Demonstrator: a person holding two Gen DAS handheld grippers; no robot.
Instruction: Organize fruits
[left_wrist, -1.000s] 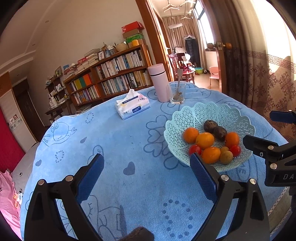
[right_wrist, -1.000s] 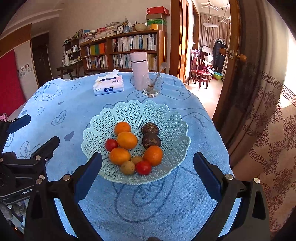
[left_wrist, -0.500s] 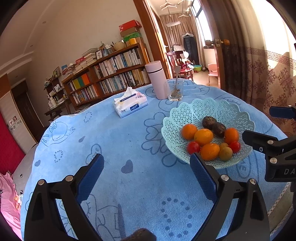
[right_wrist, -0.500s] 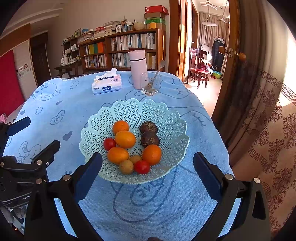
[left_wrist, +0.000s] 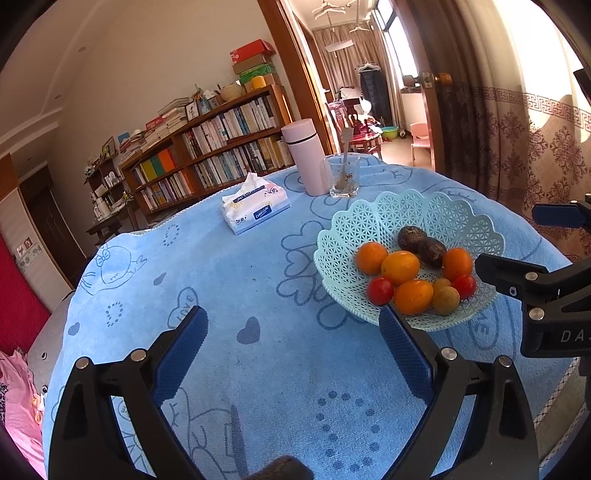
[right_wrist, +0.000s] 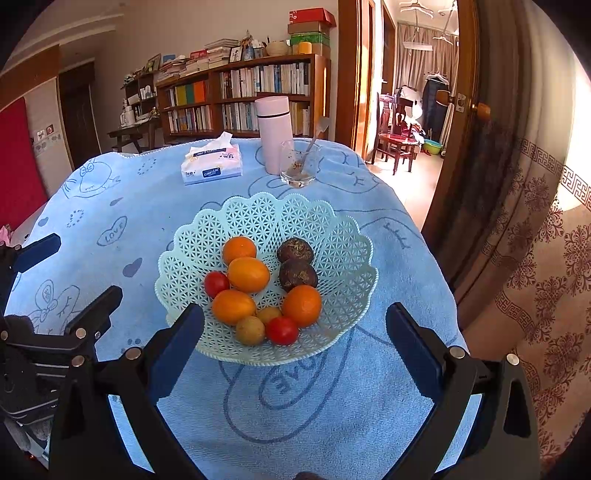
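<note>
My left gripper (left_wrist: 291, 350), jaws released, hovers over bare surface (left_wrist: 229, 280); right gripper (right_wrist: 293, 343), jaws released, faces the fruit basket (right_wrist: 328, 229). Risk: round cherry tomato (right_wrist: 282, 330) slipping, rolling off.

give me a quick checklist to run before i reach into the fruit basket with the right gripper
1. Right gripper jaws open wide, nothing held: ok.
2. Left gripper jaws open and empty, over bare blue tablecloth: ok.
3. Mint lattice basket sits flat on the cloth, centred ahead of the right gripper: ok.
4. All fruit inside the basket, none on the cloth: ok.
5. Nearest pieces, the cherry tomato and small tan fruit, touch their neighbours, so a clean single grasp: cannot tell.
6. Glass with spoon and pink flask stand behind the basket, out of the approach path: ok.
</note>
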